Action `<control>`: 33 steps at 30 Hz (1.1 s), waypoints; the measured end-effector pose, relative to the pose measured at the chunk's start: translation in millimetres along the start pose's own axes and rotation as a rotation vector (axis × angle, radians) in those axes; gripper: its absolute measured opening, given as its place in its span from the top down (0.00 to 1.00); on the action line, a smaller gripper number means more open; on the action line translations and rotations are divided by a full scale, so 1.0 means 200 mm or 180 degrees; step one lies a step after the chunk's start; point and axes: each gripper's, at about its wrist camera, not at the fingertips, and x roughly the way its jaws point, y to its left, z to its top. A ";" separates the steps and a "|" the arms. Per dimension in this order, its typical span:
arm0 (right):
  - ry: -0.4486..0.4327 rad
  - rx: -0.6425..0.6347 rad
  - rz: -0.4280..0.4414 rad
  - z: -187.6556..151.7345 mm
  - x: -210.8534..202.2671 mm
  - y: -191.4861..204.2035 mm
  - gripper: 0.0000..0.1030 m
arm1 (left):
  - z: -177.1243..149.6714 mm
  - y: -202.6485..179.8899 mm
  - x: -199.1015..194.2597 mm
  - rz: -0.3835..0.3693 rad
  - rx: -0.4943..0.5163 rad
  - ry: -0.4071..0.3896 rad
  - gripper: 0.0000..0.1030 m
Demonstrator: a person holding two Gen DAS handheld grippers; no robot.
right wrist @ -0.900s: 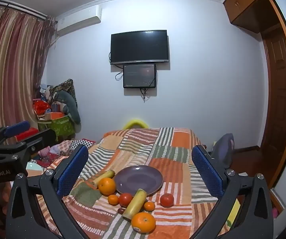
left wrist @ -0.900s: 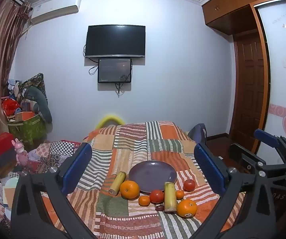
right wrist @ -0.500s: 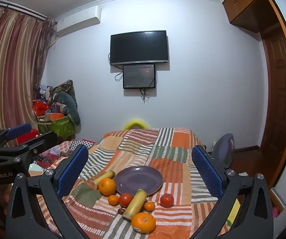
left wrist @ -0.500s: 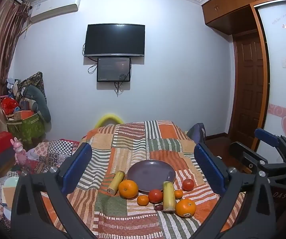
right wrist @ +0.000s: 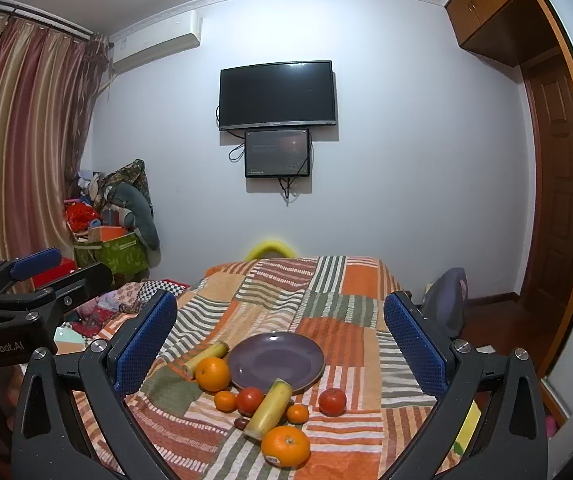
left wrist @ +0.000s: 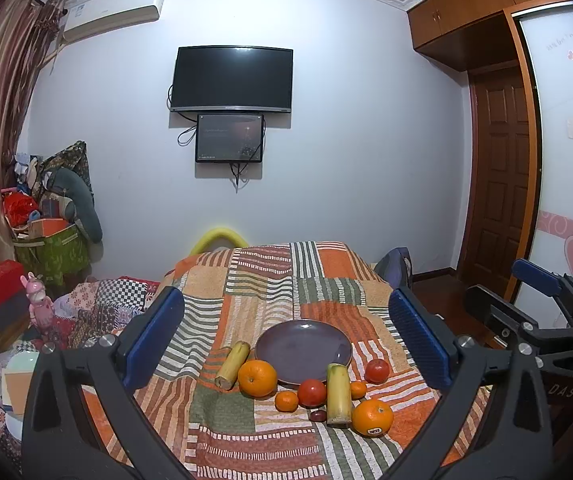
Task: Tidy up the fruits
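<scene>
An empty purple plate (left wrist: 302, 350) (right wrist: 276, 360) lies on a striped patchwork cloth. Around its near rim lie two large oranges (left wrist: 257, 378) (left wrist: 372, 417), two small mandarins (left wrist: 286, 401), two red tomatoes (left wrist: 311, 393) (left wrist: 377, 371), two yellow-green cane pieces (left wrist: 232, 364) (left wrist: 338, 395) and a small dark fruit (left wrist: 318, 415). My left gripper (left wrist: 286, 340) is open and empty, held back above the fruit. My right gripper (right wrist: 280, 344) is open and empty too, also short of the fruit. Each gripper shows at the edge of the other's view.
The cloth-covered table (left wrist: 270, 276) runs back toward a wall with a TV (left wrist: 231, 79). Clutter and a green box (left wrist: 52, 252) stand at the left, a chair (right wrist: 446, 300) and wooden door (left wrist: 502, 184) at the right.
Both views have shifted only slightly; the fruit and plate have not moved and both grippers stay open.
</scene>
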 end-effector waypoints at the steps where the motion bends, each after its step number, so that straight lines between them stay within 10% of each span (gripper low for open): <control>1: 0.0001 0.0000 0.0003 0.00 0.00 0.00 0.00 | 0.00 0.00 0.00 -0.0003 -0.0006 0.0005 0.00; 33: 0.0011 0.0037 0.0000 0.01 0.00 -0.02 0.00 | -0.02 -0.01 0.01 -0.0025 -0.0029 0.0030 0.00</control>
